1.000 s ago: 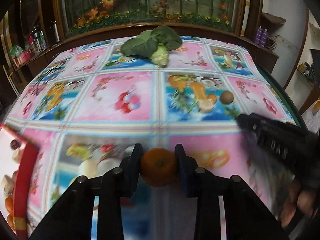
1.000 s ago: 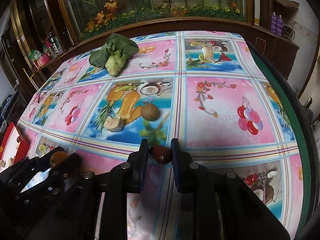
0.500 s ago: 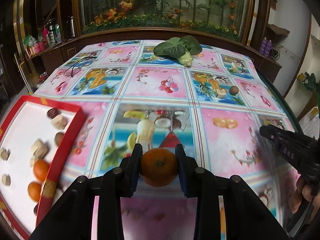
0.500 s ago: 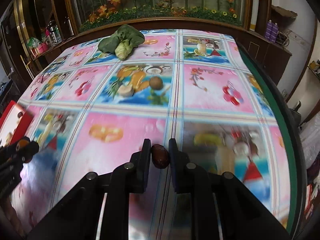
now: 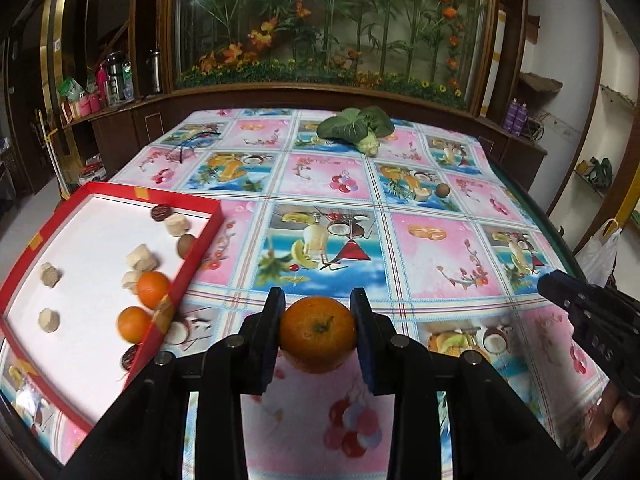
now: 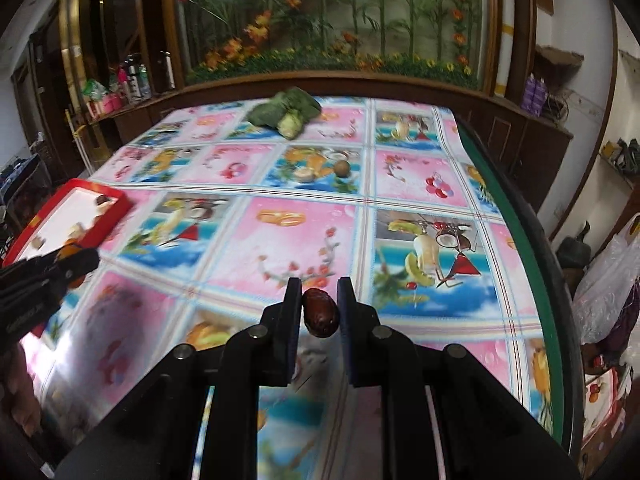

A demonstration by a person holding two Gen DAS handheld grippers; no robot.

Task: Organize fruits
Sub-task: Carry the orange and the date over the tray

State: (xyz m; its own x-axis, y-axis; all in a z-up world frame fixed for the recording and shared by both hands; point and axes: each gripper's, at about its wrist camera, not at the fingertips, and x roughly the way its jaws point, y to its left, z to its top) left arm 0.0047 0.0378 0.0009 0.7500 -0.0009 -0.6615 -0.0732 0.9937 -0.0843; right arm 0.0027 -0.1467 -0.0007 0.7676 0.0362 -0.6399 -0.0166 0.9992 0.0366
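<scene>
Left wrist view: the left tool squeezes an orange, just right of the red tray. Lift it over the rim, then let go low.

Right wrist view: the right tool pinches a brown date, far right of the tray. Hold it gently.

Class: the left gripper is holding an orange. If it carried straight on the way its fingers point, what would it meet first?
Probably only the fruit-print tablecloth: the left gripper with its orange points up the table's middle. The red tray lies left of that line. Depth is unclear.
</scene>
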